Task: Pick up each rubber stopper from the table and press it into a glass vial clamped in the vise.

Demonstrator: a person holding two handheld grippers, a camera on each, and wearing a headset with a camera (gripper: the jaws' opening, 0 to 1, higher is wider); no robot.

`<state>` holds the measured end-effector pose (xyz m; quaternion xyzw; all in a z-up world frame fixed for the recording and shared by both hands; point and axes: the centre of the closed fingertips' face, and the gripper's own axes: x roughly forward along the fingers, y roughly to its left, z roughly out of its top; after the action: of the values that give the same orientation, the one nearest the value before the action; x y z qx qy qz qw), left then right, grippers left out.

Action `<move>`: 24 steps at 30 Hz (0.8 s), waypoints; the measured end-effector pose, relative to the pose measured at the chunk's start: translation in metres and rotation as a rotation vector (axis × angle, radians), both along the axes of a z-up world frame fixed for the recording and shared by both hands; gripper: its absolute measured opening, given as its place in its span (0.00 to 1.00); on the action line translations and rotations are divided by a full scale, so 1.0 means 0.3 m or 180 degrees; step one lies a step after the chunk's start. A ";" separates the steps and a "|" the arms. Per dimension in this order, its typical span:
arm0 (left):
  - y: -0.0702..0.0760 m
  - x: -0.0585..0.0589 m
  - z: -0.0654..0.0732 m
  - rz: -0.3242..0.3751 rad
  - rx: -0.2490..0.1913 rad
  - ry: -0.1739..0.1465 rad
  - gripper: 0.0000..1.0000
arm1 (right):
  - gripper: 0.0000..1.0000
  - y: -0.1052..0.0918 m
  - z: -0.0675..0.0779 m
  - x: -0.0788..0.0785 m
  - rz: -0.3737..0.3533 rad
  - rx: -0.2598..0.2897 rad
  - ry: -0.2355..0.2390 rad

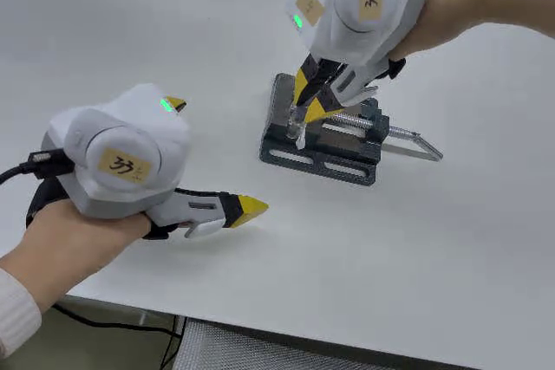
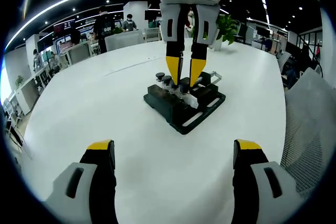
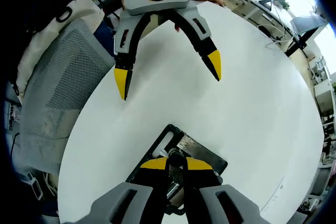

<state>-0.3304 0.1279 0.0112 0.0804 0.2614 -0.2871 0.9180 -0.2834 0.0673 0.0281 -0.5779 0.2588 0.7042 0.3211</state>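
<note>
Head view looks down at the vise; left gripper view faces it low across the table; right gripper view sits close above it

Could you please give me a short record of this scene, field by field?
Right gripper: shut on a rubber stopper, over a glass vial in the vise
Left gripper: open, holding nothing, over the white table, apart from the vise
Vise: dark, standing on the table, vials clamped in a row
Other vials: at least two already stoppered
</note>
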 end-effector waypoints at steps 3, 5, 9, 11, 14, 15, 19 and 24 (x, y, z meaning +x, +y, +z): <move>0.000 0.001 0.001 0.0012 -0.0010 -0.0003 0.92 | 0.05 0.002 0.000 0.002 -0.0134 -0.0053 0.0002; -0.001 0.001 0.001 0.0012 -0.0010 0.0003 0.92 | 0.05 -0.003 0.002 -0.003 -0.0258 -0.0055 -0.0006; -0.007 0.002 0.001 0.0009 -0.0018 0.0006 0.92 | 0.04 -0.007 0.005 -0.010 -0.0634 -0.0086 0.0004; -0.011 0.003 0.002 0.0003 -0.0020 0.0001 0.92 | 0.04 0.004 0.005 -0.004 -0.0598 -0.0086 -0.0012; -0.017 0.006 0.001 -0.0012 -0.0028 -0.0004 0.92 | 0.04 0.007 0.004 -0.004 -0.0766 -0.0116 -0.0025; -0.020 0.006 0.002 -0.0015 -0.0035 -0.0002 0.92 | 0.04 0.011 0.003 -0.006 -0.0857 -0.0108 -0.0005; -0.025 0.007 0.003 -0.0028 -0.0044 -0.0006 0.92 | 0.04 0.007 0.003 -0.006 -0.1021 -0.0130 -0.0002; -0.024 0.006 0.004 -0.0026 -0.0043 -0.0006 0.91 | 0.04 0.004 0.004 -0.004 -0.0626 0.0001 0.0012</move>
<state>-0.3286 0.1209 0.0124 0.0755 0.2582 -0.2926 0.9176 -0.2845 0.0684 0.0294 -0.5483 0.3148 0.6704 0.3883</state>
